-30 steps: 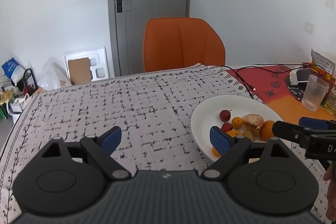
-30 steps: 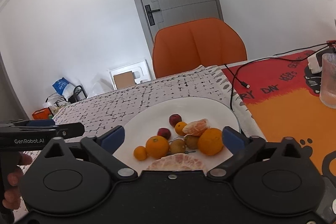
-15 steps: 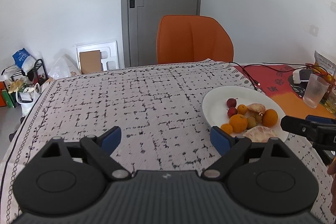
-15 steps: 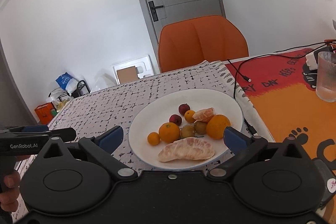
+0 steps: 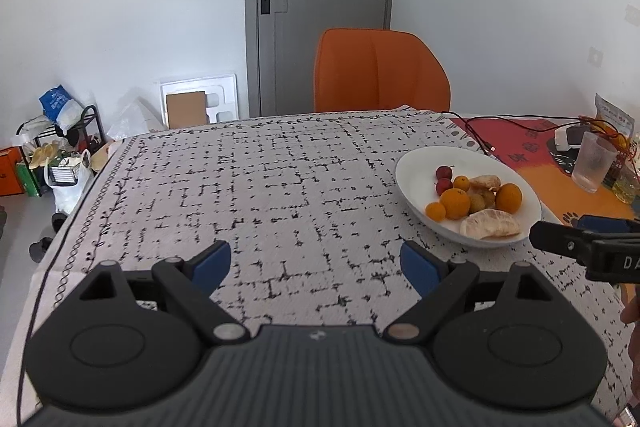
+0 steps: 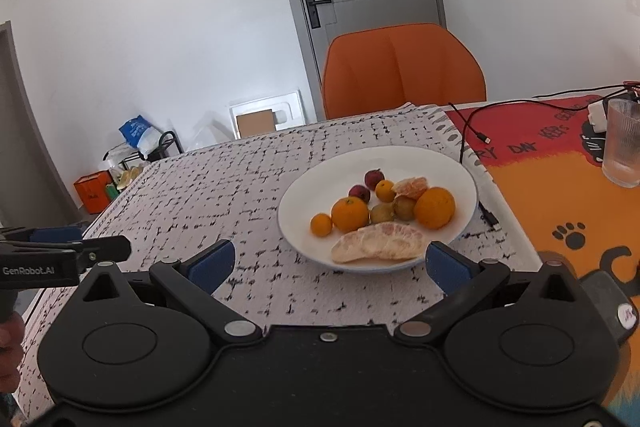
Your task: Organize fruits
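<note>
A white plate [image 5: 416, 163] [image 6: 420, 163] on the patterned tablecloth holds several fruits: two oranges [image 6: 350, 213], small kumquats, two red plums [image 6: 373, 179], two brownish kiwis, peeled mandarin and a peeled pomelo piece [image 6: 378, 242]. My left gripper [image 5: 316, 265] is open and empty, above the cloth to the left of the plate. My right gripper [image 6: 330, 265] is open and empty, just short of the plate's near rim. Each gripper's side shows in the other's view.
An orange chair [image 5: 380, 71] stands at the table's far side. An orange and red mat [image 6: 560, 195] lies right of the plate, with a glass [image 6: 622, 143], black cables [image 6: 472, 131] and a charger. Bags and boxes sit on the floor at left.
Both grippers have pulled back and up from the plate, so the plate looks farther away. The fruits have not moved. Both grippers stay open.
</note>
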Tool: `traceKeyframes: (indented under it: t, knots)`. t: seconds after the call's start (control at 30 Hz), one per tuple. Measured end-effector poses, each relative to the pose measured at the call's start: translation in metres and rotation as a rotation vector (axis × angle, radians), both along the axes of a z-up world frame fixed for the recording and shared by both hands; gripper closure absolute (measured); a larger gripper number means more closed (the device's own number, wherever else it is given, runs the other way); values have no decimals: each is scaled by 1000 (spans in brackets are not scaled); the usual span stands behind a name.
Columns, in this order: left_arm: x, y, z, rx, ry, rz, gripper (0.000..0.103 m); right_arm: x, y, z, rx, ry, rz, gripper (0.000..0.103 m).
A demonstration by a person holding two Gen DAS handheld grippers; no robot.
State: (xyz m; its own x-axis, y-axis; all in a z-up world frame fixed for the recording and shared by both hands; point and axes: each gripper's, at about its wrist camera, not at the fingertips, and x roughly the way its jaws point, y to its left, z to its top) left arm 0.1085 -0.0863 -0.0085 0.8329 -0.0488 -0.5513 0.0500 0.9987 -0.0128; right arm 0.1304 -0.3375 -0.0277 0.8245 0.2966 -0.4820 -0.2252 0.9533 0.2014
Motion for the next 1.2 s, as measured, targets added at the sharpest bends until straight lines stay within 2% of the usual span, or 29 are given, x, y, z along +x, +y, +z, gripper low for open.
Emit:
traceKeyframes:
  t: [0.3,0.67,1.2]
  knots:
    - [-31,13,0,8,-10,38,13,-26,21,5,-54,-1,28,0]
    - [-47,39,-12,-27,55,98,12,-43,37,4,-56,4,30,0]
    - [-62,62,-4,-35,19,134,12,-50,55,4,-98,-13,54,0]
